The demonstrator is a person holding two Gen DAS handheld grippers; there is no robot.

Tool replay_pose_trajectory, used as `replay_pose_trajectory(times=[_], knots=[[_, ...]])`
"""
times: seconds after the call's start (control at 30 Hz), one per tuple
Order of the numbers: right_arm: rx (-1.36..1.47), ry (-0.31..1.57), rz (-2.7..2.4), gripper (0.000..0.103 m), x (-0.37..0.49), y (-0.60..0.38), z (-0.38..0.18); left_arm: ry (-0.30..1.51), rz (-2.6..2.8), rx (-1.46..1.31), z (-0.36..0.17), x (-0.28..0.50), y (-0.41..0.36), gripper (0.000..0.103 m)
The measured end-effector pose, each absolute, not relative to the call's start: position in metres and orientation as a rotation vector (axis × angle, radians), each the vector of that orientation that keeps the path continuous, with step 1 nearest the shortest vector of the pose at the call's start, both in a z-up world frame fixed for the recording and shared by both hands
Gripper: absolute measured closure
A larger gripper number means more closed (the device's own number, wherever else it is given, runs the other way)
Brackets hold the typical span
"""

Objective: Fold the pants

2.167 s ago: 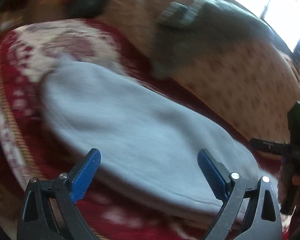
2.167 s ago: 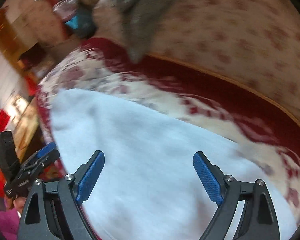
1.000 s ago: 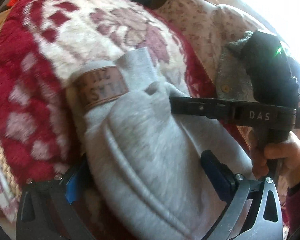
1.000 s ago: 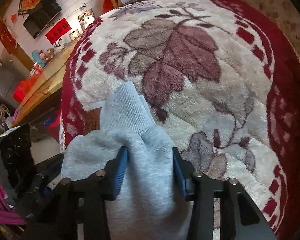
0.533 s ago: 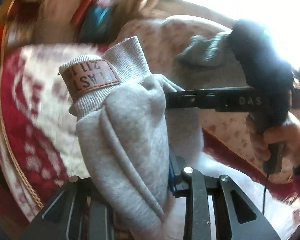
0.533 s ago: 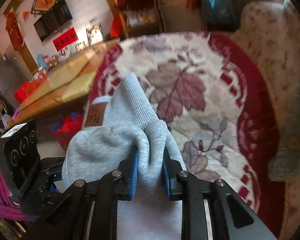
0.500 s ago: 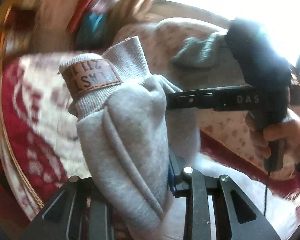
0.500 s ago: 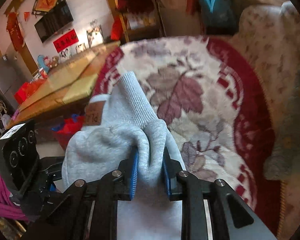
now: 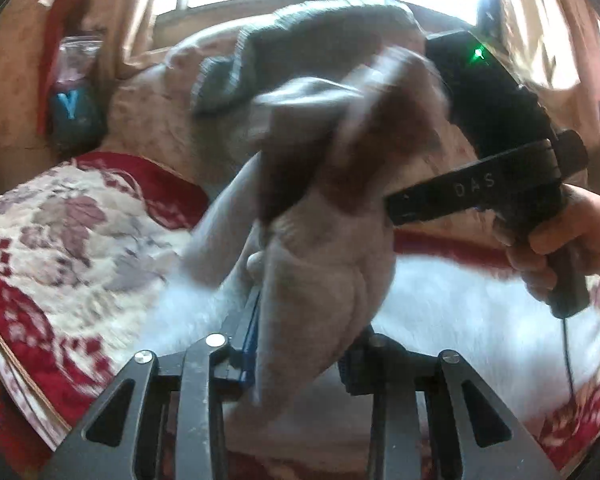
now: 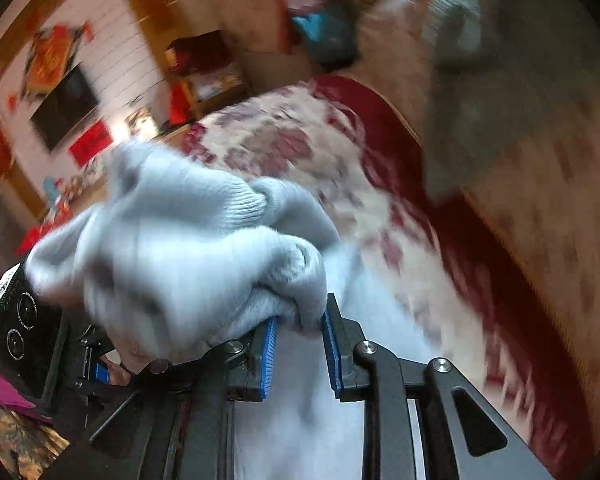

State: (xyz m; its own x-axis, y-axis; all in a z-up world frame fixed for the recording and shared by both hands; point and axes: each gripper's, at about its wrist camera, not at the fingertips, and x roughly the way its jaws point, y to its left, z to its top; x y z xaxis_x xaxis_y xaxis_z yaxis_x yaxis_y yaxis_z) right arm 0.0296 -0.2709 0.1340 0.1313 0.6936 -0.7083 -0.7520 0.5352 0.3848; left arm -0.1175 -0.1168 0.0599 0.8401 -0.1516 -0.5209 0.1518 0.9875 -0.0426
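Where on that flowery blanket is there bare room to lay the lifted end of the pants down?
The blanket lies bare at its far end, between the pants and the red border by the cushion. In the left view the bare patch is to the left. Nearer, it is crowded: the rest of the pants covers it, and both grippers clamp bunched cloth.

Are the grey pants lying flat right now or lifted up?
Partly lifted: both the left gripper and right gripper pinch bunched grey pants above the blanket.
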Motion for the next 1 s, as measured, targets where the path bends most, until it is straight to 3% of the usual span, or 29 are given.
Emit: replay_pose_trajectory(times=[0.07, 0.2, 0.27, 0.33, 0.37, 0.47, 0.5, 0.73, 1.0], knots=[[-0.041, 1.037, 0.992, 0.077, 0.023, -0.292, 0.109, 0.598, -0.178, 0.023, 0.042, -0.122, -0.129, 0.049], [0.033, 1.140, 0.821, 0.077, 0.015, -0.338, 0.069, 0.661, -0.188, 0.093, 0.018, -0.134, -0.148, 0.040], [0.109, 1.126, 0.784, 0.076, 0.011, -0.362, 0.073, 0.638, -0.227, 0.064, 0.027, -0.145, -0.146, 0.022], [0.136, 1.092, 0.747, 0.073, 0.006, -0.378, 0.088, 0.608, -0.281, -0.015, 0.040, -0.161, -0.139, 0.015], [0.147, 1.078, 0.741, 0.066, 0.003, -0.383, 0.095, 0.594, -0.297, -0.041, 0.047, -0.167, -0.135, 0.015], [0.181, 1.012, 0.722, 0.031, -0.002, -0.390, 0.120, 0.550, -0.279, -0.058, 0.066, -0.175, -0.127, 0.010], [0.196, 0.992, 0.734, 0.025, -0.003, -0.391, 0.128, 0.538, -0.262, -0.055, 0.071, -0.174, -0.125, 0.010], [0.202, 0.948, 0.825, 0.025, -0.001, -0.344, 0.153, 0.551, -0.168, -0.079, 0.078, -0.132, -0.115, 0.010], [-0.050, 1.044, 0.705, 0.024, 0.024, -0.287, 0.107, 0.719, -0.195, -0.173, 0.034, -0.104, -0.111, 0.010]])
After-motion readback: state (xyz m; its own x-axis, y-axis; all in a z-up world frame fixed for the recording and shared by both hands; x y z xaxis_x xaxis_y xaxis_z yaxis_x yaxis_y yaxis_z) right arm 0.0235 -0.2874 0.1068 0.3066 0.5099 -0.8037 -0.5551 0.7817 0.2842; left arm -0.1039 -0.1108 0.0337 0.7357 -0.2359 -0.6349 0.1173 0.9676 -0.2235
